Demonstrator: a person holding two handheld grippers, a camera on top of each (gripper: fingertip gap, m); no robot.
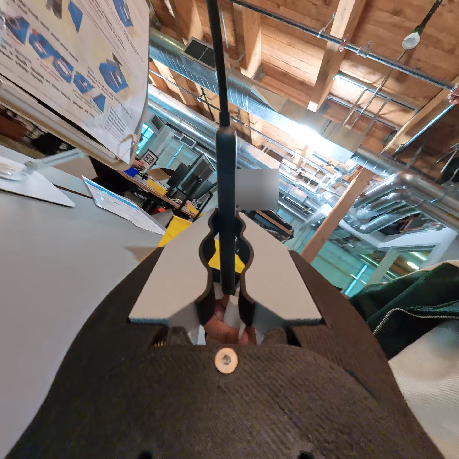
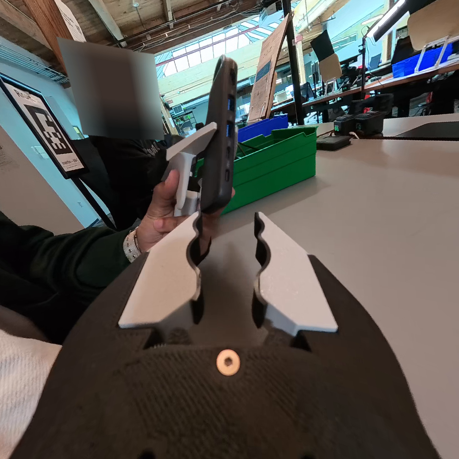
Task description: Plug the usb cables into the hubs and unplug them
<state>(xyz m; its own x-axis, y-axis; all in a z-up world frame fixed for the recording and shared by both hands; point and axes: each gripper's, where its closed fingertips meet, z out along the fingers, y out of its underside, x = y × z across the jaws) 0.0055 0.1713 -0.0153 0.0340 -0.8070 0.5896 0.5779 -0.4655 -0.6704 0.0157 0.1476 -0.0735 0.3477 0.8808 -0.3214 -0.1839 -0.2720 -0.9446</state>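
In the left wrist view, a large printed board (image 1: 74, 62) leans in above and to the left of the fingers, and a yellow bin (image 1: 177, 224) sits just past the left fingertip, partly hidden behind it. A printed sheet (image 1: 119, 203) lies on the grey table (image 1: 62, 260) to the left, and a dark green sleeve (image 1: 409, 298) shows at the right. Beyond the tips the camera looks up at wooden ceiling beams (image 1: 330, 49) and silver ducts (image 1: 248, 99). The left gripper (image 1: 226, 218) is closed on the black hub (image 1: 226, 198), which stands edge-on between the fingers and reaches well past their tips, its black cable (image 1: 217, 62) running on upward. In the right wrist view, a green bin (image 2: 275, 161) rests on the table (image 2: 360, 211) straight beyond the fingers, a blue bin (image 2: 263, 128) behind it, and a framed sign (image 2: 42, 129) stands far left. Workbenches and windows fill the room behind. The right gripper (image 2: 227, 218) is open and empty, its fingers spread apart. The hub (image 2: 219, 139) stands upright above and just left of the left fingertip, its port edge facing right, clamped by the left gripper (image 2: 198, 144), which a hand (image 2: 161, 211) holds.
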